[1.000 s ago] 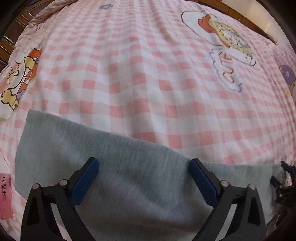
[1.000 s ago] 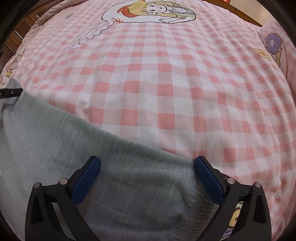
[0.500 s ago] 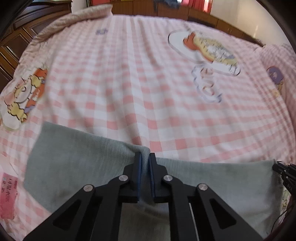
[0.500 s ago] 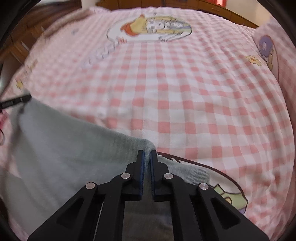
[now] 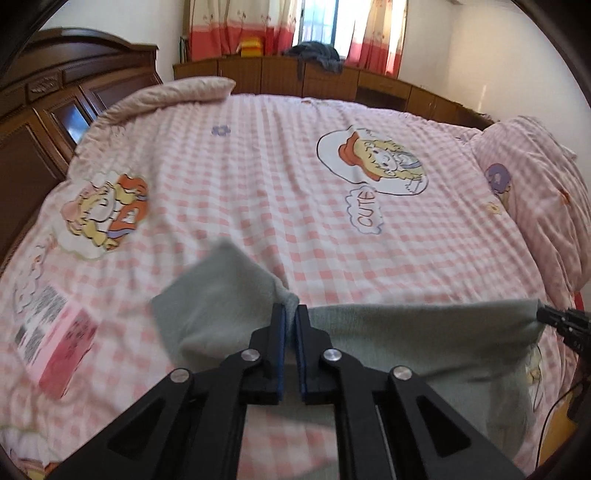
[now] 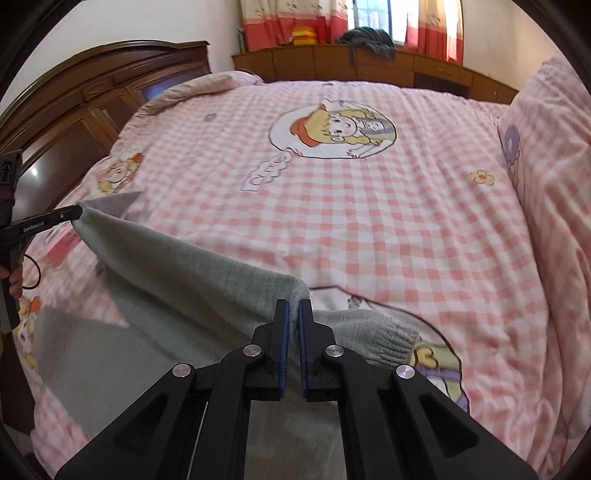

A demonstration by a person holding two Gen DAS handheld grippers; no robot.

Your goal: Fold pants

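Where the black arms of each tool fill the bottom of its own camera's view, the blue-lined jaws are pressed together on grey-green fabric. The left tool [image 5: 290, 314] pinches the upper edge of the pants [image 5: 417, 343], and the cloth peaks into a small ridge right at its tips. The right tool [image 6: 293, 308] grips the same edge further along, just beside the ribbed waistband [image 6: 391, 341], which sags loosely to its right.

Between the two tools the edge of the pants runs lifted off the bed, and the rest of the garment hangs down below it, its lower part blurred. In the left wrist view a flap of the pants sticks up to the left of the grip, also blurred. In the right wrist view, the left tool's tip shows at the far left edge, holding the cloth, with a person's fingers [image 6: 14, 282] wrapped round its handle below.

Under and beyond the pants lies the pink-and-white checked bedspread [image 5: 258, 177], printed with cartoon figures and a speech bubble reading "CUTE" [image 5: 365, 210]. A pillow [image 5: 546, 206] in the same check sits at the right. Further back stand a dark wooden headboard [image 6: 103, 85], a low wooden cabinet [image 6: 369, 66] with a dark garment [image 6: 369, 38] heaped on it, and red-and-cream curtains [image 5: 240, 26] at the window.
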